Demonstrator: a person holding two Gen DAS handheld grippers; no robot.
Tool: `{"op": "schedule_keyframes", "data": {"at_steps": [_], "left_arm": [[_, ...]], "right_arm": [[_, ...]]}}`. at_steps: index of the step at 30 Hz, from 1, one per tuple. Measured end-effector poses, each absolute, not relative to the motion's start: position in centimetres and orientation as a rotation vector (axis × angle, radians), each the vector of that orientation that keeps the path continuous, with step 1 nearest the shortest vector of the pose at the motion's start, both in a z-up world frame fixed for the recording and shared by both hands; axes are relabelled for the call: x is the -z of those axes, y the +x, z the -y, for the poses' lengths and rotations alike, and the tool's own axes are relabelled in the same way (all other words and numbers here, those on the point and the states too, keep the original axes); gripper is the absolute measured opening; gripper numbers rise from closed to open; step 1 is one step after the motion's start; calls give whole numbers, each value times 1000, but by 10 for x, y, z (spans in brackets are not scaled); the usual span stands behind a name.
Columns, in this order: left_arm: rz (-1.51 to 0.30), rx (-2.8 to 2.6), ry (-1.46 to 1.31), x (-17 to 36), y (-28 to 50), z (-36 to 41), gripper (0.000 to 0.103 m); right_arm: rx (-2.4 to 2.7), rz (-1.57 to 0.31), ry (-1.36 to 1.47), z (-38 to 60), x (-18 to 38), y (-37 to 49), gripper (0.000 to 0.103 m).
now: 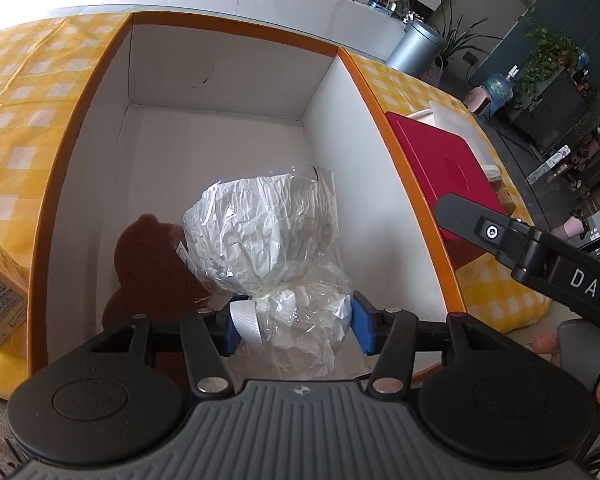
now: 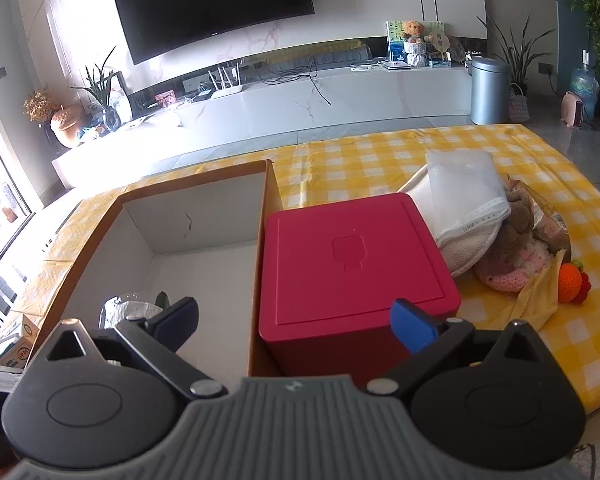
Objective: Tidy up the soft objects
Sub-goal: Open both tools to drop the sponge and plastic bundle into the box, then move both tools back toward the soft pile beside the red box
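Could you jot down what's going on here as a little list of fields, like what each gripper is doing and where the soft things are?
Left gripper: holds a plastic-wrapped white bundle by its tied neck, down inside the box
Right gripper: open, empty, above the red box
Big box: orange rim, white inside, on a yellow checked cloth
Already in the box: brown teddy bear, next to the bundle
Waiting beside the red box: white folded cloth, pink knitted piece, orange crochet toy
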State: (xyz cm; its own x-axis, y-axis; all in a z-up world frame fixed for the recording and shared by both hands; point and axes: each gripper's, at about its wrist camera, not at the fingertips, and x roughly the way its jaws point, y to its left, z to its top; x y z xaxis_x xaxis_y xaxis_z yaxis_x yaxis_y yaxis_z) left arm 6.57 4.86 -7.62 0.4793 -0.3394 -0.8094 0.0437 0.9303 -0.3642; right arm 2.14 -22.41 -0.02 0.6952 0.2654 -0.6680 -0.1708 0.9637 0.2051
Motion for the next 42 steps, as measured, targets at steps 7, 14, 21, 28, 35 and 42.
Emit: {"op": "schedule_keyframes", "data": {"at_steps": [7, 14, 21, 28, 35, 42], "left_arm": [[-893, 201, -106, 59, 43, -34, 97], [-805, 197, -11, 44, 23, -26, 99], [-790, 157, -58, 35, 26, -27, 99], [-720, 149, -43, 14, 15, -26, 99], [-687, 180, -32, -9, 13, -15, 99], [-711, 184, -83, -23, 27, -10, 99]], "right_arm": [[-244, -769, 148, 225, -1, 19, 100], [-236, -770, 168, 232, -4, 17, 100], [-229, -762, 182, 238, -7, 14, 100], [-205, -738, 187, 250, -14, 11, 100], [-158, -710, 174, 274, -28, 10, 100], [77, -674, 95, 317, -32, 23, 100]]}}
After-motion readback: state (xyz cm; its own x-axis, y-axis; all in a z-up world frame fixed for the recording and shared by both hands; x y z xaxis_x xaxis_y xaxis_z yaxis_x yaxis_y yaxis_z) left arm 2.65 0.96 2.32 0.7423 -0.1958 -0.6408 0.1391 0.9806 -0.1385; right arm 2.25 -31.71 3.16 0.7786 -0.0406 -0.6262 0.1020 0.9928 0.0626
